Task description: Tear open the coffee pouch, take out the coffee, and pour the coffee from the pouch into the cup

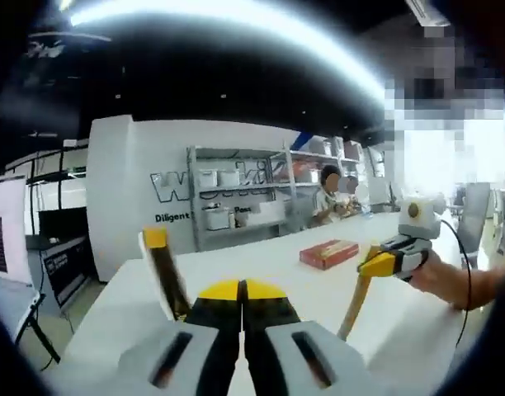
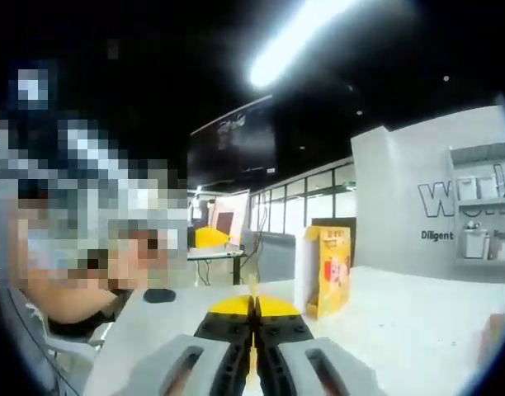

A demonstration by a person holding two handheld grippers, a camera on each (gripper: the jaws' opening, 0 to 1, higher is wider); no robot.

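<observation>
Left gripper (image 1: 241, 290): its yellow-tipped fingers (image 1: 219, 290) are pressed together at the bottom of the left gripper view; nothing shows between the tips.
Right gripper (image 2: 254, 307): in the right gripper view its fingers (image 2: 232, 307) are clenched tip to tip, and a thin sliver of yellow shows in the seam below them; I cannot tell what it is. It also shows in the left gripper view (image 1: 383, 262), coming in from the right, held by a hand (image 1: 438, 276), with a long yellow-brown strip (image 1: 357, 299) hanging from its tips.
Coffee pouch (image 2: 329, 271): a yellow pouch standing upright on the white tabletop (image 2: 409, 326), just beyond and right of the right gripper's fingers. In the left gripper view (image 1: 163, 276) it appears edge-on, tilted, just left of the left gripper's fingers.
Red box (image 1: 328, 253): lying flat on the tabletop (image 1: 261, 264), well beyond both grippers.
Background: metal shelves (image 1: 236, 198) with white bins against a white wall with lettering; people stand at the far end of the tabletop.
</observation>
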